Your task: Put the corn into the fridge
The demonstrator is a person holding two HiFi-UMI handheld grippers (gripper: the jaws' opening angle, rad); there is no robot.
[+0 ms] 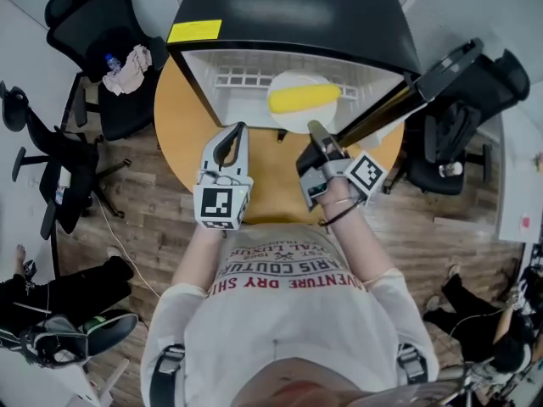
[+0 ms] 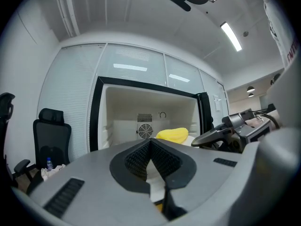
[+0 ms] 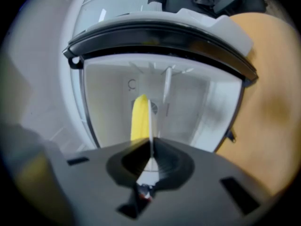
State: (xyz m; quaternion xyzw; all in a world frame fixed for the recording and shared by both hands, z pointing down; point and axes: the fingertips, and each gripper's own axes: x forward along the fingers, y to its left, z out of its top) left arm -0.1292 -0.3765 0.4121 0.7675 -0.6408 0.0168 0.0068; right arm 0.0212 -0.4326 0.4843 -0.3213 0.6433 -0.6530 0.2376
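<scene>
Jaws of the right gripper (image 3: 151, 139) are pressed together on the near rim of a white plate (image 1: 293, 123). In the right gripper view the plate shows edge-on as a thin white line running out from between them. The corn (image 1: 303, 98) lies across that plate, a yellow cob set crosswise to the opening, and plate and corn are inside the fridge (image 1: 288, 7) on its white floor, near the front.

The left gripper (image 2: 151, 142) has its jaws together too, tip against tip, with nothing between them (the pale patch lower down is only the fridge interior seen through the gap behind the tips). It hangs over the near edge of the desk (image 1: 182, 134), just left of the right gripper and short of the fridge opening, touching neither plate nor fridge.

The fridge takes up the far part of the round wooden desk. Its door (image 1: 399, 100) is swung wide open to the right, out past the desk's right edge. A black office chair (image 1: 93, 15) stands off the far left edge of the desk, with crumpled cloth and a small bottle on its seat.
</scene>
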